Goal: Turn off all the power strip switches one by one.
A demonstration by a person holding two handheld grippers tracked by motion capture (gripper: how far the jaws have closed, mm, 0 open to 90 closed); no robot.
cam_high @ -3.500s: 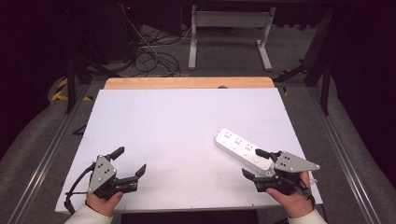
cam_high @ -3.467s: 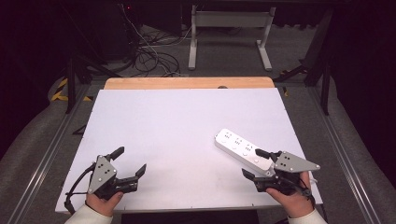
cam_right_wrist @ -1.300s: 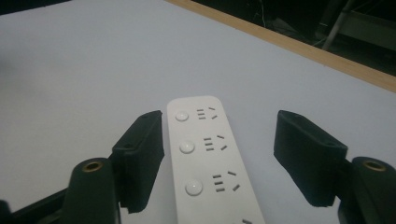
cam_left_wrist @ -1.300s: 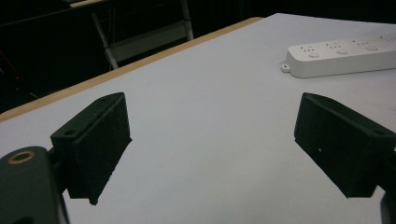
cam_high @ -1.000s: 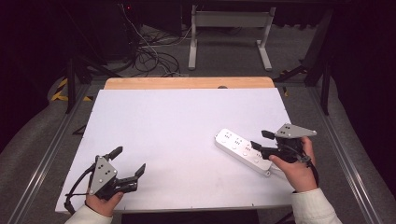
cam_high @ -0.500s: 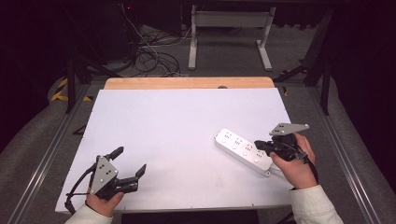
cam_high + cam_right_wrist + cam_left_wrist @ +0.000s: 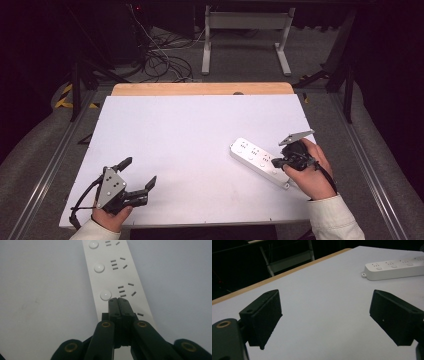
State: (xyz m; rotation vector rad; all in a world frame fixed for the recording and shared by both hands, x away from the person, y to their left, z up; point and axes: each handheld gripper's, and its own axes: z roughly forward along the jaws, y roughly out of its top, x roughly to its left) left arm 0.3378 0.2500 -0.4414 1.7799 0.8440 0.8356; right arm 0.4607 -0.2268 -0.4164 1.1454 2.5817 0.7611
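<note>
Our right gripper (image 7: pixel 119 299), jaws pressed together, hovers over the power strip (image 7: pixel 260 161) on the table's right; pushing off-centre could skid it. Our left gripper (image 7: pixel 137 176) rests wide, empty

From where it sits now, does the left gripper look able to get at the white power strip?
Probably yes: only bare white table lies between the open left gripper and the white power strip, though the closed right gripper already hovers over its near end.
</note>
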